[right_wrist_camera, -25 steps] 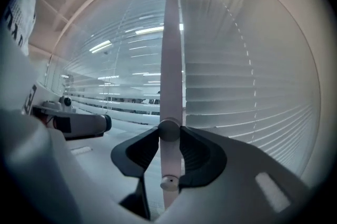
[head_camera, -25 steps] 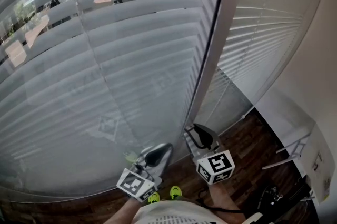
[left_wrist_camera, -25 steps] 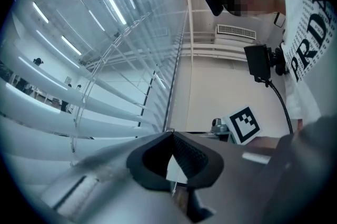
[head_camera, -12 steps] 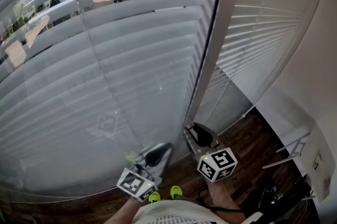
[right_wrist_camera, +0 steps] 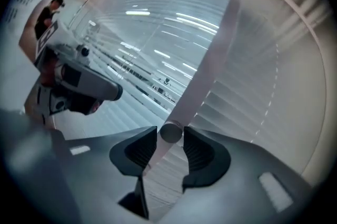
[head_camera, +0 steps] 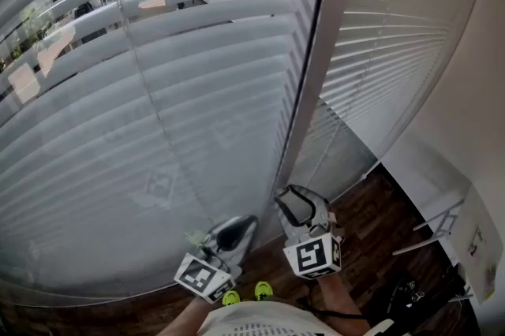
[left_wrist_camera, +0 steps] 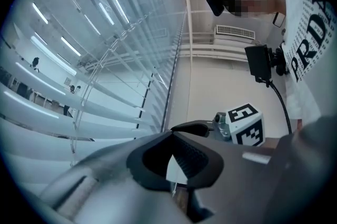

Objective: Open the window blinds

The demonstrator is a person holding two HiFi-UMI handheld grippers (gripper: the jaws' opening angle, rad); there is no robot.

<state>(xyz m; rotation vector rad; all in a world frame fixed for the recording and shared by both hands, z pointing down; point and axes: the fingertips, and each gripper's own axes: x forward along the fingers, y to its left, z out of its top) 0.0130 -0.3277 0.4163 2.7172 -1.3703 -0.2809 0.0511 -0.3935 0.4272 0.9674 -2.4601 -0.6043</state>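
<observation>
The wide blind (head_camera: 158,90) fills the head view from 7 o'clock round to 12 o'clock; its slats lie tilted, with gaps near the top that show a room and people beyond the glass; a thin cord (head_camera: 150,102) runs down across the slats towards 6 o'clock; a pale window post (head_camera: 316,74) rises from the centre to 12 o'clock and parts this blind from a narrower blind (head_camera: 394,50) at 1 to 2 o'clock, whose slats look flatter and paler; dark wooden floor (head_camera: 371,224) shows at 4 to 5 o'clock

The right gripper (head_camera: 293,204) sits just right of 6 o'clock, at the foot of the post; its jaws have just been opening and stand apart; in the right gripper view the round grey end of a rod (right_wrist_camera: 170,132) sits between the tips, close to both pads with only slim gaps either side, in line with the pale post behind it

The left gripper (head_camera: 237,230) is at 6 o'clock, just beside the right one and close to the lower slats; in the left gripper view its jaws are together at the tips, clamped on a small white piece (left_wrist_camera: 176,168) shaped like a wedge, with a thin thread hanging under it; what that piece belongs to cannot be told
</observation>
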